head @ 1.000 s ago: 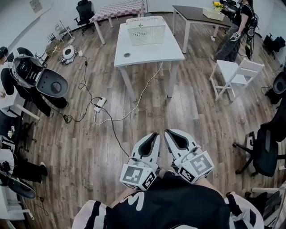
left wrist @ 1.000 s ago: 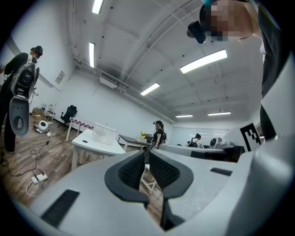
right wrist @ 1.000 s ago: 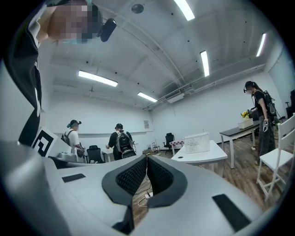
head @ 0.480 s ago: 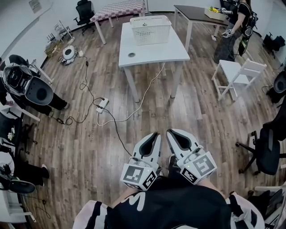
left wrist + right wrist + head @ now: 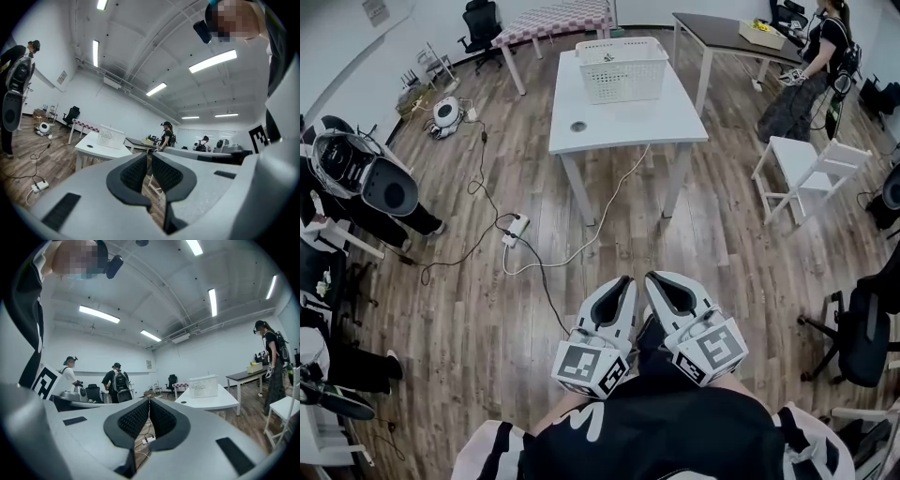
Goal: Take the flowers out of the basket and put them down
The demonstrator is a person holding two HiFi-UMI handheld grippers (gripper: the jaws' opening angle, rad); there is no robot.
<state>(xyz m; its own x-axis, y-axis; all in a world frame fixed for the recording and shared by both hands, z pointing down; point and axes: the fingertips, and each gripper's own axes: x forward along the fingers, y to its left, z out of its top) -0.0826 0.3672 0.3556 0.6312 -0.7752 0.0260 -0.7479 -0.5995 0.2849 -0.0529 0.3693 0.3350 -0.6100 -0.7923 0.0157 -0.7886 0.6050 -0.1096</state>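
A white slatted basket (image 5: 623,67) stands at the far end of a white table (image 5: 619,122) across the room; I see no flowers in it from here. The same basket shows small in the left gripper view (image 5: 111,137) and the right gripper view (image 5: 203,386). My left gripper (image 5: 624,281) and right gripper (image 5: 651,278) are held side by side close to my body, far from the table. Both are shut with nothing between the pads, as their own views show for the left gripper (image 5: 149,156) and the right gripper (image 5: 149,401).
A power strip (image 5: 514,228) and cables lie on the wood floor between me and the table. A white chair (image 5: 806,167) stands right of it. A dark table (image 5: 722,33) with a person (image 5: 820,58) is at back right. Another person (image 5: 356,173) stands left; a black office chair (image 5: 862,328) is at right.
The head view has shifted, so the table and basket sit a little further right in the picture. The person at the back right has stepped rightward. Both grippers keep their pose.
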